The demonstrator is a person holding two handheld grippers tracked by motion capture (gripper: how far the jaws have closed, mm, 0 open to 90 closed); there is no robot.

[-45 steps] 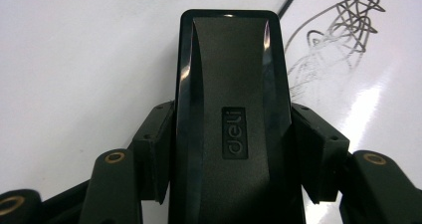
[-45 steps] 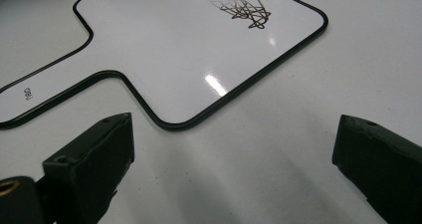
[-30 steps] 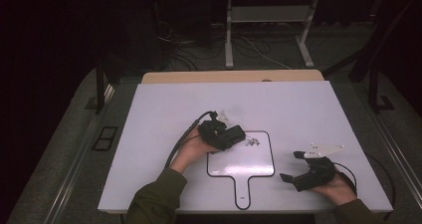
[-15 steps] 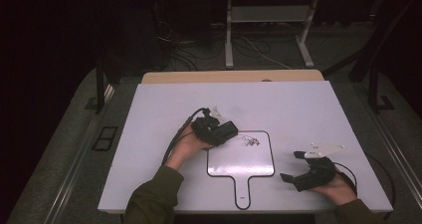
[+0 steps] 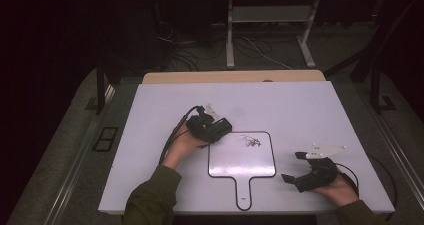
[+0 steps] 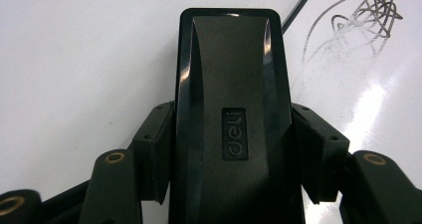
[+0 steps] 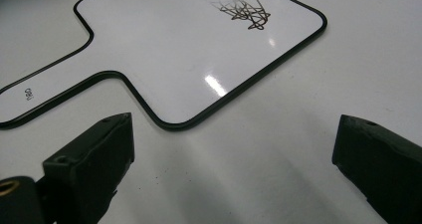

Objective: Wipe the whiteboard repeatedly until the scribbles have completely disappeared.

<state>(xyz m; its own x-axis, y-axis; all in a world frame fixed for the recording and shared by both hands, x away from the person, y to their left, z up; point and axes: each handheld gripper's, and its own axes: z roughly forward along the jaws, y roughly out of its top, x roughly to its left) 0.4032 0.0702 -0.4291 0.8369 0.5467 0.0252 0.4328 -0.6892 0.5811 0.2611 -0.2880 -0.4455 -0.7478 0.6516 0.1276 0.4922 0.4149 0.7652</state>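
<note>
On the white worktop (image 5: 310, 105) lies a small paddle-shaped whiteboard (image 5: 242, 160) with a thin black border and a short handle pointing toward the person. A dark scribble (image 5: 251, 142) sits near its far right corner.

The left claw (image 5: 220, 128) rests at the board's far left corner, its jaws clamped on the two long sides of a glossy black eraser (image 6: 231, 114) marked "deli". In the left claw view the eraser stands straight up between the jaws, its far end over bare worktop just left of the board's black edge, with the scribble up to the right and nothing between them. The claw's cable (image 5: 172, 135) loops back along the left hand (image 5: 182, 144) and its green sleeve (image 5: 150, 197).

The right claw (image 5: 292, 167) sits off the board's right side near the worktop's near edge, held in the right hand (image 5: 337, 187), with its grey three-cornered plate (image 5: 325, 149) on top. Its jaws stand wide apart with nothing between them; the right claw view looks past them to the board's handle and lower corner.

Beyond the worktop's far edge a wooden strip (image 5: 235, 77) shows, then a dim floor with cables (image 5: 260, 47) and metal stand legs (image 5: 230, 40)
</note>
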